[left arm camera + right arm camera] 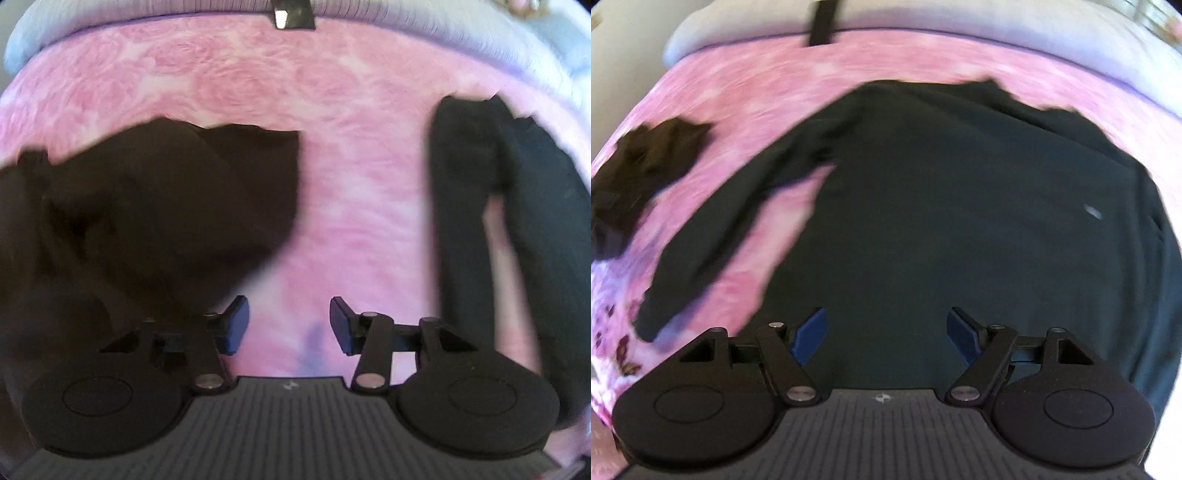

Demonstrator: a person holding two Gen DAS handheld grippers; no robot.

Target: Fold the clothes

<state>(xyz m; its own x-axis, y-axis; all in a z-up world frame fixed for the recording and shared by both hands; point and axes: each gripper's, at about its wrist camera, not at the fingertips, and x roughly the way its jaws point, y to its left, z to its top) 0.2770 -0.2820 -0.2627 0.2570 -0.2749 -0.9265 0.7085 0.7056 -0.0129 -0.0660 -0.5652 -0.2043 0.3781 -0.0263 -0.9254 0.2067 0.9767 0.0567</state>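
A dark green long-sleeved top lies spread flat on a pink blanket, its left sleeve stretched out towards me. My right gripper is open and empty, hovering over the top's lower hem. In the left wrist view the same top's sleeve runs down the right side. A crumpled dark brown garment lies at the left, also small in the right wrist view. My left gripper is open and empty over bare blanket between the two garments.
A pale lilac pillow or bed edge borders the blanket at the far side. A dark strap hangs at the top. A patterned white-and-pink cloth lies at the lower left.
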